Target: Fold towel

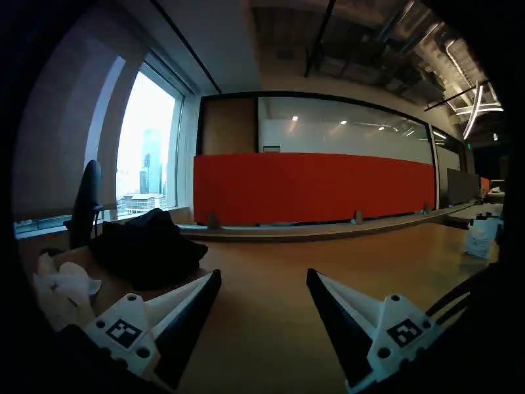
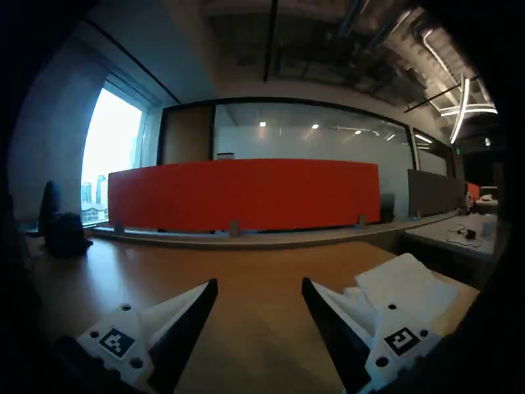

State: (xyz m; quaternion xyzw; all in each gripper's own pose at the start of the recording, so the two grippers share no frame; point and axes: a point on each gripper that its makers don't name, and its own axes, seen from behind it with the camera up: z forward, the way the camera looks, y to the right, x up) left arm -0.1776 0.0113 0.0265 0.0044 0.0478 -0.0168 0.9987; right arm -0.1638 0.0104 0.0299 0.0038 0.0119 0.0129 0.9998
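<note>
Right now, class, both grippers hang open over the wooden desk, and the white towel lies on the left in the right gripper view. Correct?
One slip: the right gripper view shows the white towel on its right side. The rest holds: left gripper and right gripper open over the desk.

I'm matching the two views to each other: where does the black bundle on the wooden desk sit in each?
Left gripper view: black bundle left of centre, large and near.
Right gripper view: the bundle at the far left edge, small and distant.
Shared landmark: red partition across the middle of both.
</note>
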